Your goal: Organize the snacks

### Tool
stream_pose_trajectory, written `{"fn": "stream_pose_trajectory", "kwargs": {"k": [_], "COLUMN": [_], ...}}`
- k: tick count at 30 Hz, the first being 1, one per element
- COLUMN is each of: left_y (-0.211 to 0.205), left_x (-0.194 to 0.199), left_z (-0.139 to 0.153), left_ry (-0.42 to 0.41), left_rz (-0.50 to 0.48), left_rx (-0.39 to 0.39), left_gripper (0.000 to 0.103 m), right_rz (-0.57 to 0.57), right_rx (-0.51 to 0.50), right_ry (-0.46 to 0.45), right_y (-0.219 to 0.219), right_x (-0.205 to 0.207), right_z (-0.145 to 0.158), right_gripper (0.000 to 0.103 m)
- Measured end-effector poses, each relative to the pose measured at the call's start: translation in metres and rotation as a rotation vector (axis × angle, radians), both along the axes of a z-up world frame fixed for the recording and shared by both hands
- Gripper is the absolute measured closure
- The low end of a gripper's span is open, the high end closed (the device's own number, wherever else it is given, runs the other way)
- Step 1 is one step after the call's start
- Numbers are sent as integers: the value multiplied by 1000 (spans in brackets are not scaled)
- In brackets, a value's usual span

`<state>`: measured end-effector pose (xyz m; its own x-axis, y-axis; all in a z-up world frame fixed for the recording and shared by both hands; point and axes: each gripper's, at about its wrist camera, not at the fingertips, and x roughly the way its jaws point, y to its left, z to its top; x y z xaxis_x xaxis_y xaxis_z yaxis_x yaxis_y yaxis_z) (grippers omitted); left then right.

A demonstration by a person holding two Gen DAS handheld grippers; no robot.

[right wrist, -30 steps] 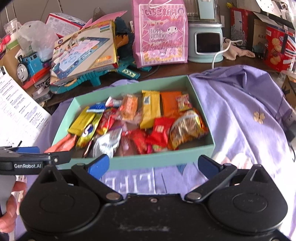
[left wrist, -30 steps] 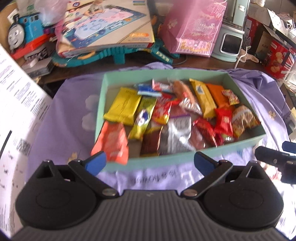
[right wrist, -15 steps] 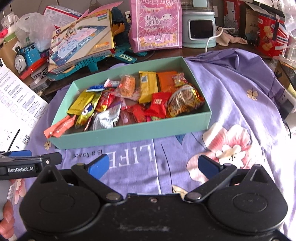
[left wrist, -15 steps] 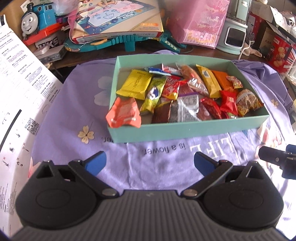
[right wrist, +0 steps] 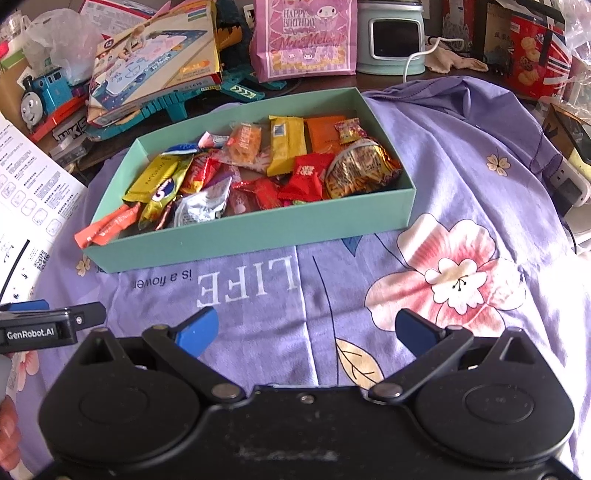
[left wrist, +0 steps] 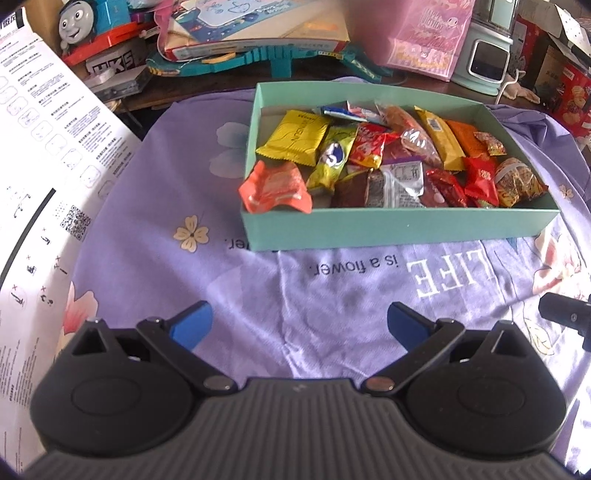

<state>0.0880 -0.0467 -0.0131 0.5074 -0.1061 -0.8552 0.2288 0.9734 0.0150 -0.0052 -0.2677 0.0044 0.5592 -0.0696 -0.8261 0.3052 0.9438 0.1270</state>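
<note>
Hovering side by side over the purple flowered cloth (left wrist: 332,295), both tools hang short of the mint-green box (left wrist: 399,227), and neither is holding anything. Left gripper (left wrist: 299,325) has its blue-tipped fingers spread wide; right gripper (right wrist: 306,330) is just the same, released, nothing between the pads. Inside the box the snacks (right wrist: 258,173) lie heaped together: a yellow packet (left wrist: 293,137) at the far left, an orange wrapper (left wrist: 275,188) riding up over the near-left corner (half out, really), a red pouch (right wrist: 308,177) beside a shiny gold bag (right wrist: 360,171) at the right end. Behind the box, a pink gift bag (right wrist: 304,38) and a blue toy train (left wrist: 88,22) crowd the clutter.
</note>
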Motion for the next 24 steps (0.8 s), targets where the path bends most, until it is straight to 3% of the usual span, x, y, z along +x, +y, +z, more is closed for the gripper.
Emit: {"fn": "stream_pose_trajectory", "kwargs": {"k": [24], "left_y": [9], "left_x": [6], "left_z": [-8], "left_ry": [13], "left_rz": [29], "left_rx": [27], "left_gripper": [0], "right_rz": [7], "right_rx": [2], "right_ry": [47], "right_y": [2], "right_x": [10], "right_z": [-12], "right_gripper": [0]}}
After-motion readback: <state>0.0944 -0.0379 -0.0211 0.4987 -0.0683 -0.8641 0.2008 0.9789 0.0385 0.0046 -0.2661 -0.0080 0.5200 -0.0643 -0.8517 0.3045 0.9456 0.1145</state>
